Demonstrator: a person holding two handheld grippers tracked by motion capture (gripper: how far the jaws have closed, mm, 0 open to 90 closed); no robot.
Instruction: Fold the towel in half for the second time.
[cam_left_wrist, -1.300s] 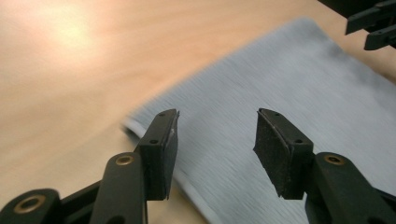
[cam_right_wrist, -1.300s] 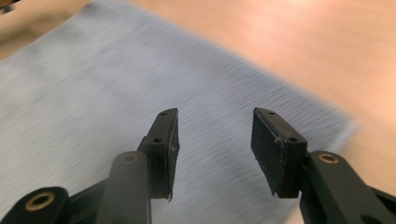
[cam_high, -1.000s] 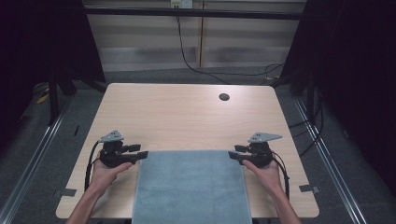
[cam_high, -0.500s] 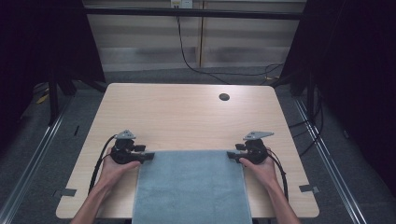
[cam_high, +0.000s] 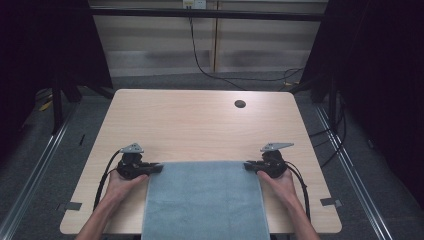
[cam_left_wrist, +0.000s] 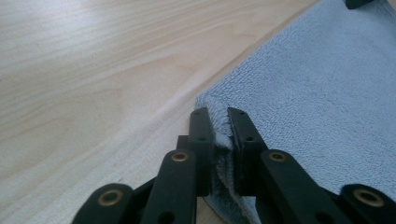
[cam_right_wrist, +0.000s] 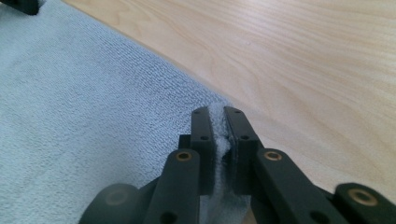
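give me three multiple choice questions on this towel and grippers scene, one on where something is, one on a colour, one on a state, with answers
1. Where on the table does the towel lie?
A. at the far edge by the round hole
B. at the near edge, between the two hands
C. on the floor left of the table

2. What colour is the towel?
A. blue-grey
B. red
C. yellow

3. How do the left gripper and the right gripper stand?
A. both wide open above the towel
B. one shut, one open
C. each shut on a far corner of the towel

Answers:
1. B, since the high view shows the towel reaching from the near edge up to the grippers.
2. A, as all three views show blue-grey terry cloth.
3. C, because in each gripper view the fingers pinch a fold of towel corner between them.
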